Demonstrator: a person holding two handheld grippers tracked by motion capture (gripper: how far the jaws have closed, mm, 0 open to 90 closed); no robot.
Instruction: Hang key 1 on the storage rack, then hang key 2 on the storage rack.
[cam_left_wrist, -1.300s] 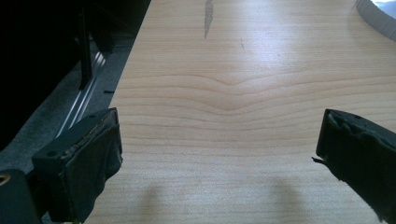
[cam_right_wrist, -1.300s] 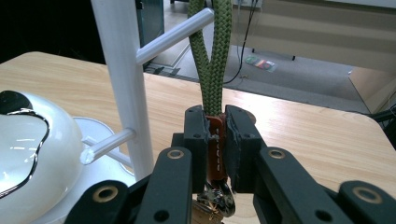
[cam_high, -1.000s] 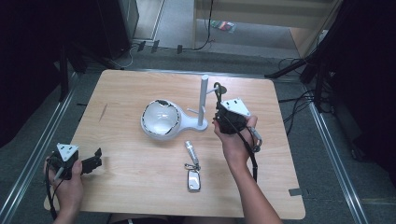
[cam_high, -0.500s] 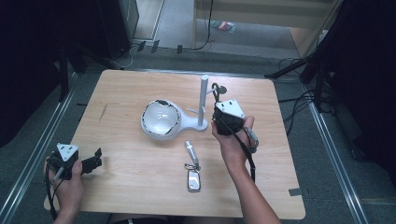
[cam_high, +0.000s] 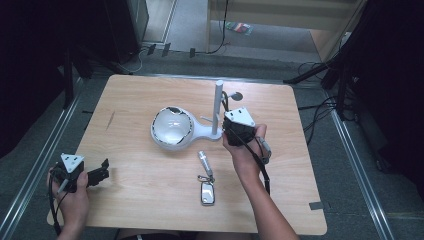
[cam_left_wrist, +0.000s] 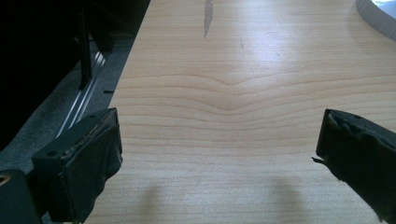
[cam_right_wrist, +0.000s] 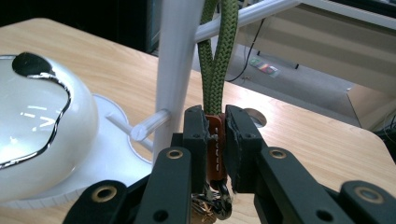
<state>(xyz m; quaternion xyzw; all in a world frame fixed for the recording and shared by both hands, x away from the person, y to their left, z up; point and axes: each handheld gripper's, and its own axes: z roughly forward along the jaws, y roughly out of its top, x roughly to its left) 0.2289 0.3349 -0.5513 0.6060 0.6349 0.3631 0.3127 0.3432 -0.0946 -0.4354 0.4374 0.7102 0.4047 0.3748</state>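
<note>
Left gripper idle and open, right gripper clamped on a strap tag

The left gripper (cam_high: 102, 171) sits jaws wide apart over bare worktop (cam_left_wrist: 243, 93); the right gripper (cam_right_wrist: 216, 140) pinches the orange tag (cam_right_wrist: 215, 149) of a green strap (cam_right_wrist: 215, 56) looped over the white stand (cam_right_wrist: 175, 60).

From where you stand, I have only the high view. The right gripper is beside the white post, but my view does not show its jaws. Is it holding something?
Observer: Yes. In the right gripper view the right gripper is shut on an orange tag.
Operator: Is the tag attached to anything?
Observer: A green braided cord loop rises from the tag and hangs over a thin peg that sticks out of the white post.
Operator: And the left gripper, is it empty?
Observer: The left gripper view shows its jaws wide apart over bare wooden table, nothing between them.
</note>
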